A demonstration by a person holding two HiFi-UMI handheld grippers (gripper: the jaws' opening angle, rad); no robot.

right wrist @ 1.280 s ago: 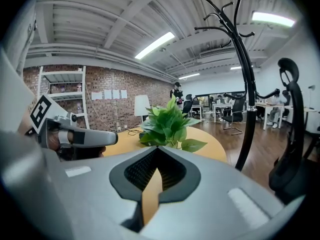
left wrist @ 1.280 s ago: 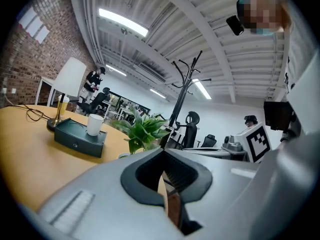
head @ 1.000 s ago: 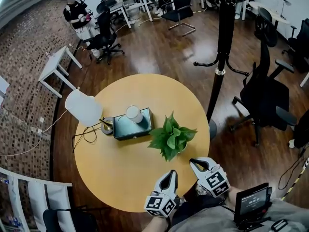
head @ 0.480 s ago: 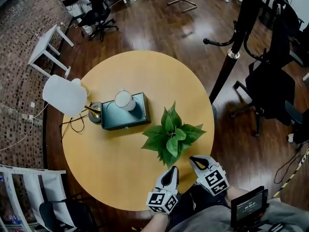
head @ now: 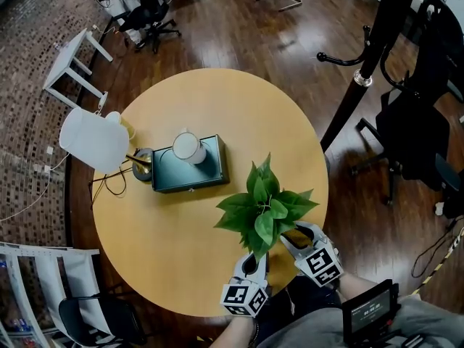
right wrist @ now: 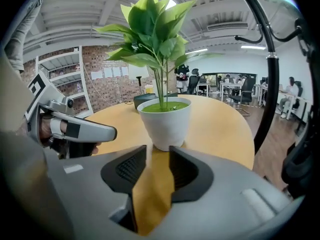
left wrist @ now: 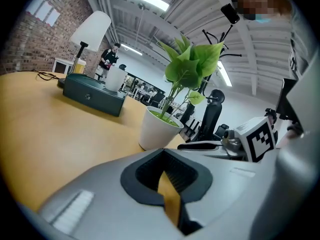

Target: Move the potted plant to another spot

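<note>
Left tool's (left wrist: 162, 151) jaws meet; right tool's (right wrist: 159, 149) empty jaws have just been opening.

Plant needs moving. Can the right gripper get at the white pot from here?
Probably yes: the white pot stands just ahead of the right gripper, nothing between them. Its fingers have just been opening, empty, though narrower than the pot.

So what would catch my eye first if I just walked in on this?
The leafy green potted plant in a white pot, near the edge of the round wooden table closest to the person. On the person's side of it, two hand-held tools point toward it: the left gripper, shut, and the right gripper, whose jaws have just been opening, nothing between them. A tall black coat stand rises beside the table on the right.
</note>
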